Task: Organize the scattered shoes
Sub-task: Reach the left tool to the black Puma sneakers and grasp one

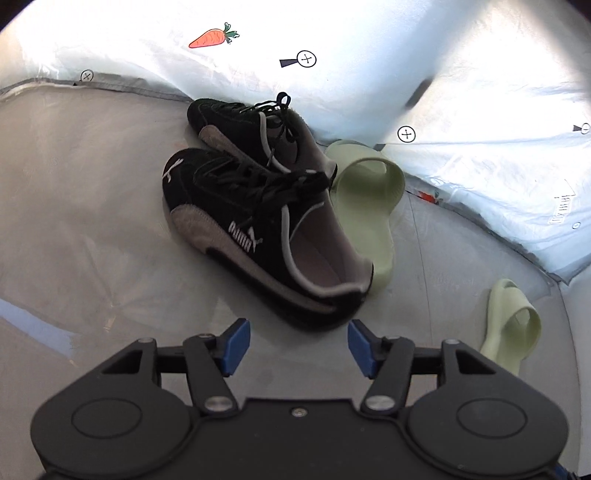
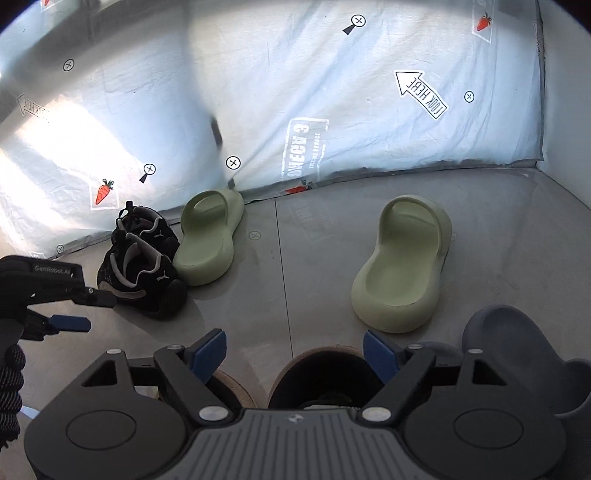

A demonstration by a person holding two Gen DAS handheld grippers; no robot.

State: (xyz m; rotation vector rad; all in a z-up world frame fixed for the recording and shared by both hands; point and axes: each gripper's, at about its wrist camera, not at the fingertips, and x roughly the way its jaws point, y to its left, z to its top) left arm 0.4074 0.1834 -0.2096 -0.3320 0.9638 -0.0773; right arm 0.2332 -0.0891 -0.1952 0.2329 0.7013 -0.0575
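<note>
- Left claw point(image 1: 299, 345): jaws apart, empty, just behind the near sneaker point(image 1: 258, 236).
- Right claw point(image 2: 295, 356): spread, empty, over dark shoes point(image 2: 321, 373).
- Sneakers paired at the sheet point(image 2: 332, 110); one slide point(image 2: 208, 238) beside them, its mate point(image 2: 400, 264) well apart.
- Probably next: joining the slides; a grey clog point(image 2: 517, 343) crowds the right.

Floor point(image 2: 325, 236): smooth grey panels, one seam running front to back, faint sheen. Back boundary: pale blue-white crinkled sheet point(image 2: 332, 92) rising from the floor edge, brightly lit at left. Printed on the sheet: carrot sticker point(image 1: 213, 37), further carrots at lower left point(image 2: 103, 192) and upper right point(image 2: 483, 21); arrow labelled "LOOK HERE" point(image 2: 421, 93); mirrored "OMEGA 3" stamp point(image 2: 301, 147); several small circled-cross markers point(image 1: 307, 59). White wall at far right point(image 2: 569, 110).
</note>
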